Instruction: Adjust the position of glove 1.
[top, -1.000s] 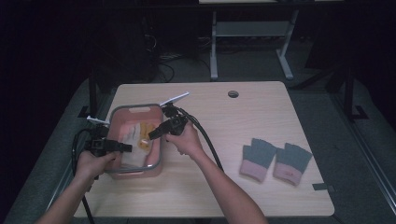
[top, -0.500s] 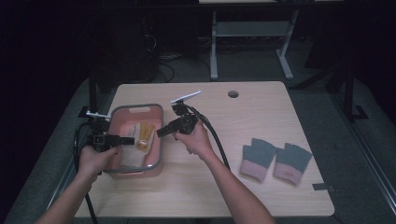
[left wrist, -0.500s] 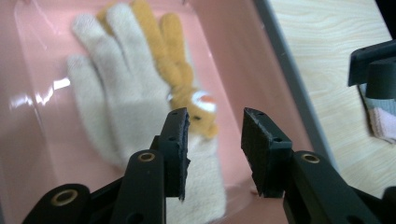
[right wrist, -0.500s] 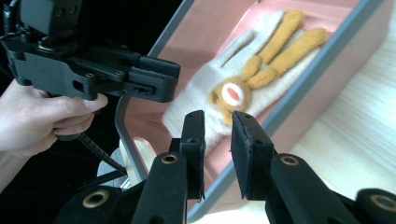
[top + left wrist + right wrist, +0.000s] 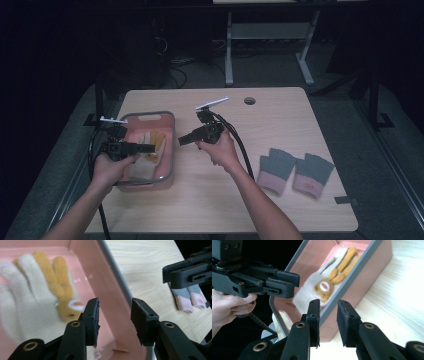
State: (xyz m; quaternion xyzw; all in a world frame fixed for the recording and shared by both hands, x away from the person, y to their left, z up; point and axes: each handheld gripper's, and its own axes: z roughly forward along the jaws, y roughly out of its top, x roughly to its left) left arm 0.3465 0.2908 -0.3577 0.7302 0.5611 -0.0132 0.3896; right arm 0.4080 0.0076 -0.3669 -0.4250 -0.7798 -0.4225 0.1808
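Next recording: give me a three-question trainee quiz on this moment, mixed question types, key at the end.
1. True or false: the left tongs hold a glove.
2. Where do the yellow and cream gloves lie? A) in the pink bin B) on the bare table C) on the floor
3. Fill in: the grey and pink gloves lie on the table to the ____ of the right tongs in the high view.

Key: 1 false, both tongs are empty; 2 A; 3 right.

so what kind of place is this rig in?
Probably a lab or workshop recording station: a lone wooden table under bright light in a dark room, cables on the floor behind, and a metal stand.
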